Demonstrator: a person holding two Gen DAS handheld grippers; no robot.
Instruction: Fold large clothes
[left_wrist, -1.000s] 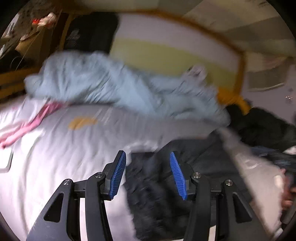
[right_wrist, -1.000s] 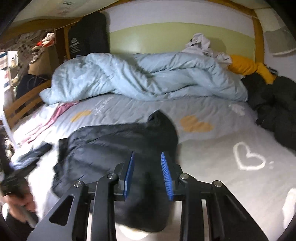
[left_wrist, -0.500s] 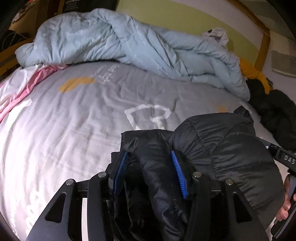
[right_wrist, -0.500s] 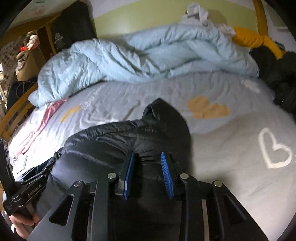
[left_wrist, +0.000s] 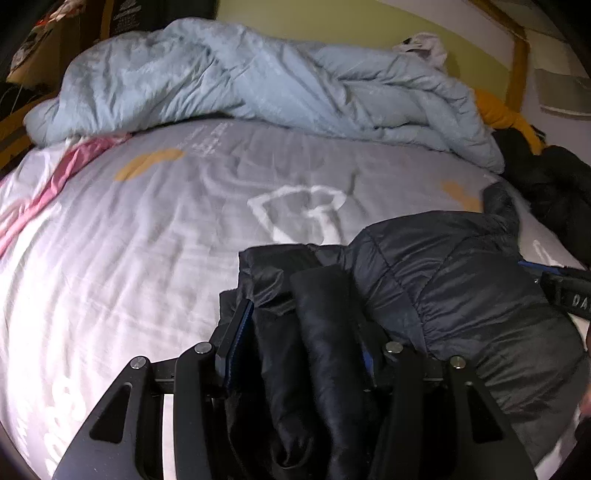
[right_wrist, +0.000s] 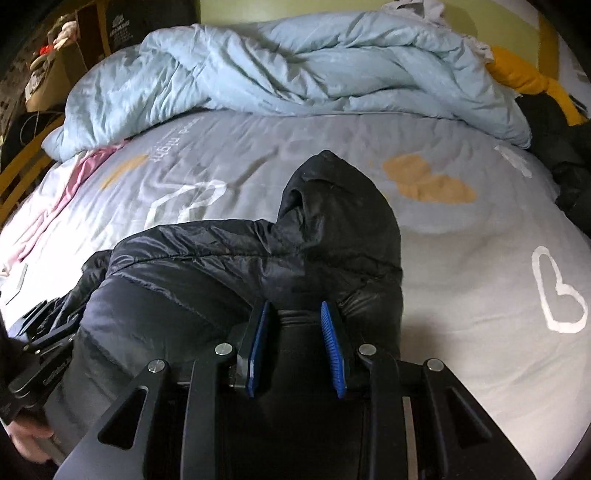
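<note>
Both grippers have sunk, laying the jacket (right_wrist: 229, 280) on the sheet (left_wrist: 129, 240). Left gripper (left_wrist: 303, 332), closing, and right gripper (right_wrist: 295, 325) each pinch a fold; next, release and smooth it.

Black jacket showing against a pale grey printed bed sheet

The quilted puffer jacket (right_wrist: 229, 280) is showing glossy black; the bed sheet (left_wrist: 147, 229) is showing light grey with white outlined hearts and mustard-yellow shapes. A pale blue duvet (left_wrist: 258, 81) is lying along the bed's far edge, pink cloth (left_wrist: 62, 170) is trailing at its left edge, and mustard fabric (right_wrist: 517, 74) is peeking at the far right corner.
</note>
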